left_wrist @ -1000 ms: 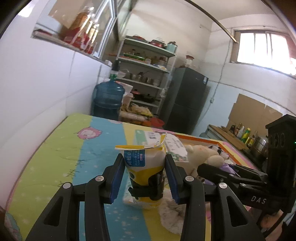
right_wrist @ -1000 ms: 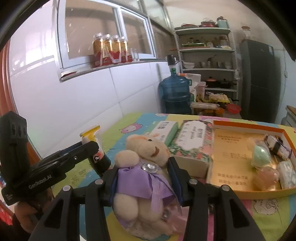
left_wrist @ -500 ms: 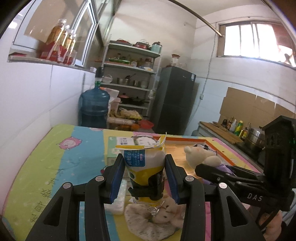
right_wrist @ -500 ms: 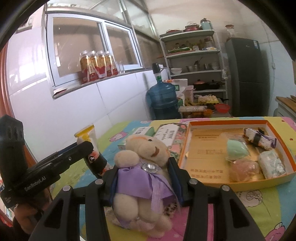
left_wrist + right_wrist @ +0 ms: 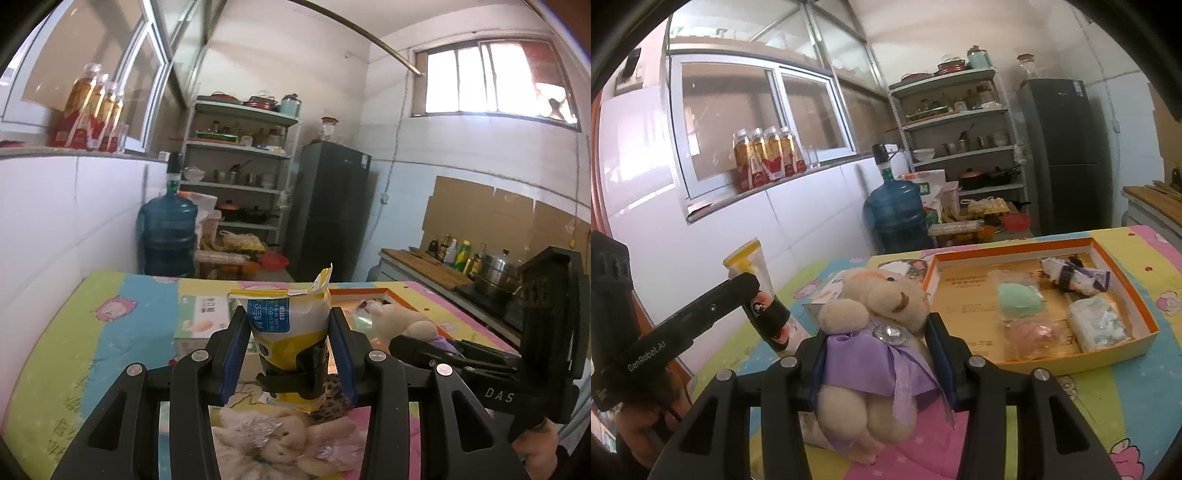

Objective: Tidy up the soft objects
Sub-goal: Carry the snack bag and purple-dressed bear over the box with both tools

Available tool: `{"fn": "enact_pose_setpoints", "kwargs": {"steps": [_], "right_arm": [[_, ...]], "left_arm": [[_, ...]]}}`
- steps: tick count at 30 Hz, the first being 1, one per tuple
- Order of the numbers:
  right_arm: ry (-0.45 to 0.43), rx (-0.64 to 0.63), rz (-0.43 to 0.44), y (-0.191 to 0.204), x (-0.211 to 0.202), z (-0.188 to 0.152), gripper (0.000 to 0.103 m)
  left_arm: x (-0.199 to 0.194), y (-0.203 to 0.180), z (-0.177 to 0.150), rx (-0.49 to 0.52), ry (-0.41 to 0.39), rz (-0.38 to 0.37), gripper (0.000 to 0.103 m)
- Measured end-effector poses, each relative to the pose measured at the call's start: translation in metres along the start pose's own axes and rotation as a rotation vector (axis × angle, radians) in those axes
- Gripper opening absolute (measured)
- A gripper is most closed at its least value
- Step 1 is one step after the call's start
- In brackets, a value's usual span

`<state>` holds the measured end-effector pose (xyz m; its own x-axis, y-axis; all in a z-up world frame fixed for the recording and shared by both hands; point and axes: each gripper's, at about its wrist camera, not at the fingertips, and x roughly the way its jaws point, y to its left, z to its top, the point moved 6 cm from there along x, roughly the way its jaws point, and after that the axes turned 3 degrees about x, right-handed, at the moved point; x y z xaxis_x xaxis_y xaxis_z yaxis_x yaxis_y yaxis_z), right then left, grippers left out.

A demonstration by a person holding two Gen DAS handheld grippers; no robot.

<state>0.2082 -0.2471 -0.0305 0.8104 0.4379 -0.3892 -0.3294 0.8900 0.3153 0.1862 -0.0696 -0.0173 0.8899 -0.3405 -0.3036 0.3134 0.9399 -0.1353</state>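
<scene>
Beige plush bear (image 5: 875,317), purple dress

The table (image 5: 1126,387) has a bright cartoon-print cover in yellow, blue, green and pink stripes. On the right half sits a shallow orange-rimmed box (image 5: 1115,275), with a flowery tissue pack (image 5: 905,266) just left of it. At the near edge a fluffy plush toy (image 5: 280,439) lies flat on the cover. A white carton (image 5: 203,317) sits further back, left of center.

Water jug (image 5: 168,236), fridge (image 5: 330,210), shelves (image 5: 240,184).
</scene>
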Motion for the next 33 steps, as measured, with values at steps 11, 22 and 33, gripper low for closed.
{"fn": "enact_pose_setpoints", "kwargs": {"steps": [11,22,33], "right_arm": [[-0.058,0.05,-0.061,-0.044,-0.03,0.008,0.048],[-0.114,0.097,-0.154,-0.106,-0.059,0.022,0.048],[-0.096,0.129,-0.178,-0.148,-0.057,0.024,0.048]], "left_arm": [[0.022,-0.048,0.009,0.046,0.011,-0.079,0.044],[0.065,-0.102,0.022,0.11,0.041,-0.138,0.044],[0.132,-0.107,0.015,0.077,0.198,-0.095,0.044]]}}
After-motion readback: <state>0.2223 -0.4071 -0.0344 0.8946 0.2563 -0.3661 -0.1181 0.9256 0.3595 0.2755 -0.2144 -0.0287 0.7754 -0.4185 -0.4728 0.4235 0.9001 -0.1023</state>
